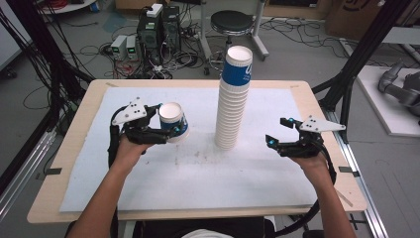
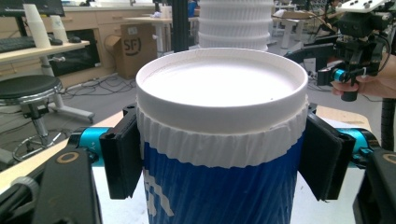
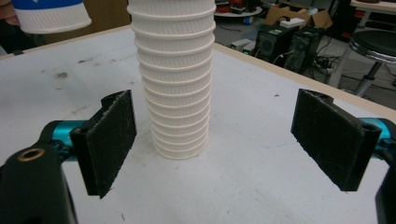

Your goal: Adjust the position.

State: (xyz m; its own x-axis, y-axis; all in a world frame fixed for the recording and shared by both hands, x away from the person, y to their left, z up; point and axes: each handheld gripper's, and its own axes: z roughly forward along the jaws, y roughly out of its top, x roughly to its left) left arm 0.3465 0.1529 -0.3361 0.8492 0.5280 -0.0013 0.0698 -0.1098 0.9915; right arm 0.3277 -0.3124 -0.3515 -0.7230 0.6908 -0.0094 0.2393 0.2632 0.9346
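Observation:
A tall stack of upturned white ribbed paper cups [image 1: 233, 99], its top cup banded in blue, stands mid-table on the white mat [image 1: 198, 173]. My left gripper [image 1: 168, 120] is shut on a single blue-and-white paper cup [image 1: 174, 121], held bottom-up above the mat left of the stack. In the left gripper view the pads press both sides of the cup [image 2: 219, 140] in the left gripper [image 2: 219, 158]. My right gripper [image 1: 276, 130] hovers open right of the stack. Its jaws [image 3: 217, 135] stand wide, with the stack [image 3: 175, 79] just beyond them. The held cup [image 3: 49, 16] shows at upper left.
The wooden table [image 1: 74, 148] rims the mat. Behind the table stand a black stool [image 1: 232, 22] and computer cases [image 1: 158, 27] among floor cables. Black frame posts [image 1: 356, 59] rise at the right. The right gripper [image 2: 348, 60] shows far off in the left gripper view.

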